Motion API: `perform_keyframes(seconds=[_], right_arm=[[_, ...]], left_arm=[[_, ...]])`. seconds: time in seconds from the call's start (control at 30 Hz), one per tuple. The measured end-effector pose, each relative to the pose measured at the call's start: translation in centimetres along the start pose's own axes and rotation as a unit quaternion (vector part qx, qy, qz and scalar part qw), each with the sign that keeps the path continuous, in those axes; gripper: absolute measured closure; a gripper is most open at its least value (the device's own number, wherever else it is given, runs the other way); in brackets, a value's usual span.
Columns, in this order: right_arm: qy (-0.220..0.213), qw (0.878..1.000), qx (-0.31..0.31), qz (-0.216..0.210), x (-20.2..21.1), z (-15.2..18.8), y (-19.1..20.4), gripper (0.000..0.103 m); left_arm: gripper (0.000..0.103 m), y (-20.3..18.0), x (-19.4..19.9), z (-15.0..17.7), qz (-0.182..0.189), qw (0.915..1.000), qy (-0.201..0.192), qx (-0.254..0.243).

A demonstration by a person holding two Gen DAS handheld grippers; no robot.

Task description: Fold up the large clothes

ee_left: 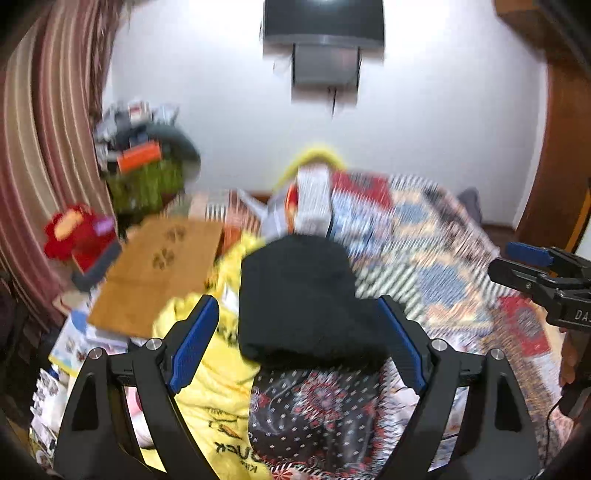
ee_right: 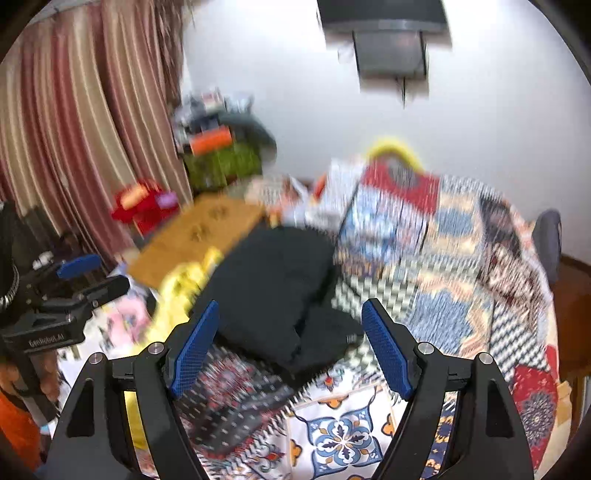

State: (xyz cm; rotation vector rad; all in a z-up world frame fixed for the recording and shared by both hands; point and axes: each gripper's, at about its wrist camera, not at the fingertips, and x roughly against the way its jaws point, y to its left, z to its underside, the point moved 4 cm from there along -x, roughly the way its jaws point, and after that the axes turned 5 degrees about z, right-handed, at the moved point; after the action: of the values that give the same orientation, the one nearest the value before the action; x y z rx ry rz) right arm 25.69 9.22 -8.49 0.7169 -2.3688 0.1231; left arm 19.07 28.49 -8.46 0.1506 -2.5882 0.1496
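A folded black garment [ee_left: 299, 299] lies on the bed on top of a dark patterned cloth [ee_left: 317, 413] and next to a yellow printed garment [ee_left: 218, 391]. My left gripper [ee_left: 301, 339] is open and empty, its blue pads either side of the black garment's near edge, above it. In the right wrist view the black garment [ee_right: 273, 291] lies ahead of my right gripper [ee_right: 291, 343], which is open and empty. The right gripper also shows at the right edge of the left wrist view [ee_left: 532, 273], and the left gripper at the left of the right wrist view [ee_right: 85, 277].
A patchwork bedspread [ee_right: 454, 266] covers the bed. A brown cardboard sheet with paw prints [ee_left: 159, 273], a red toy [ee_left: 77, 232], boxes and a cluttered shelf [ee_left: 147, 158] stand at the left by striped curtains [ee_left: 44, 147]. A white wall with a mounted TV [ee_left: 325, 33] lies behind.
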Motion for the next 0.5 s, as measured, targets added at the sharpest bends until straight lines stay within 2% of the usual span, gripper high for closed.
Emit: perform_keyframes(seconds=[0.17, 0.3, 0.4, 0.5], right_arm=[[-0.104, 0.995, -0.001, -0.009, 8.8, -1.9, 1.7, 0.026], [-0.169, 0.985, 0.007, -0.014, 13.7, -1.8, 3.3, 0.026], [-0.203, 0.979, 0.005, -0.019, 16.1, -1.2, 4.0, 0.026], [-0.228, 0.974, 0.0, -0.011, 17.6, -0.3, 4.5, 0.026]], left_arm=[[0.017, -2.6, 8.2, -2.0, 0.006, 0.9959, -0.09, -0.004], [0.017, -4.7, 13.5, -2.0, 0.0, 0.9886, -0.15, -0.013], [0.017, -6.3, 16.9, -1.2, -0.007, 0.9814, -0.191, -0.018], [0.017, -7.6, 19.0, -0.3, -0.032, 0.9742, -0.222, -0.023]])
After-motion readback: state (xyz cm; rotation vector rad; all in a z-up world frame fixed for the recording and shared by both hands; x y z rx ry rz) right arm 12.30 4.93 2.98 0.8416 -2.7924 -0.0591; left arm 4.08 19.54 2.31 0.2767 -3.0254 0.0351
